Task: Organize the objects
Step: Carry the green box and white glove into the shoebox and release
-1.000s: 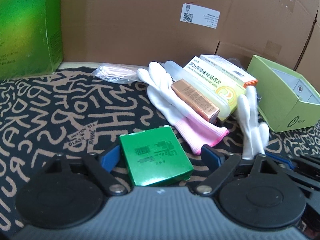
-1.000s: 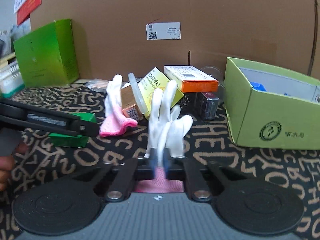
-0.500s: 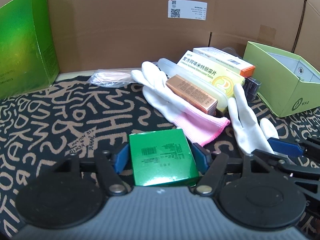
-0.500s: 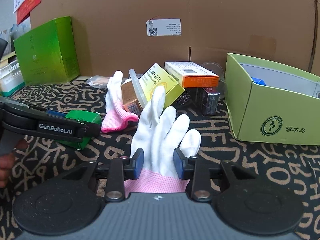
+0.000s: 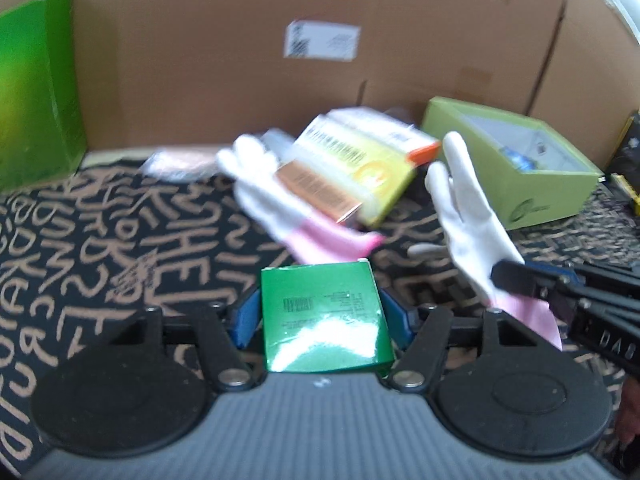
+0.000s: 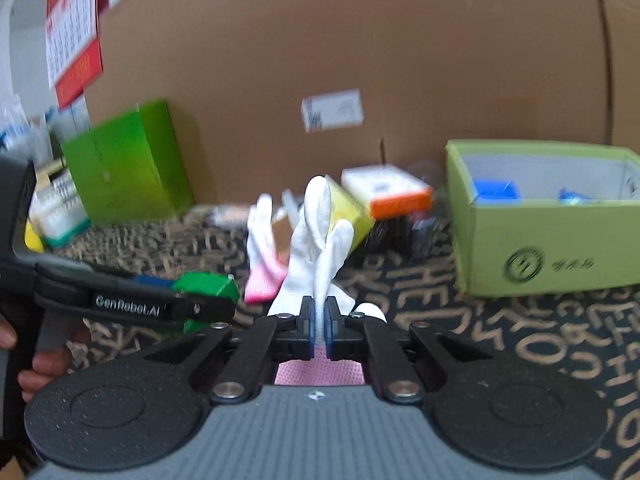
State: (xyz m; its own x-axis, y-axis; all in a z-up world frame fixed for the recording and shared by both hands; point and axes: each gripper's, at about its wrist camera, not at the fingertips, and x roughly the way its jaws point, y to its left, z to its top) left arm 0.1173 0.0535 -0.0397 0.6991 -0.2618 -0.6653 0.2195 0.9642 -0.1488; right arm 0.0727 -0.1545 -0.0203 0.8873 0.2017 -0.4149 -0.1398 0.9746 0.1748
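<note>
Now white glove (image 6: 316, 248) upright, fingers up, in right gripper (image 6: 319, 322).

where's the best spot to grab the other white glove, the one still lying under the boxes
Probably its pink cuff, approached from the near side. The cuff sticks out free on the patterned cloth, while the glove's palm lies pinned under the copper box and yellow box, so pull it out towards you.

Big brown cardboard sheet (image 6: 360, 60) as backdrop with white shipping label (image 6: 332, 110), red wall calendar (image 6: 74, 32) at upper left, black cloth with tan lettering (image 5: 100, 232) covering the table
</note>
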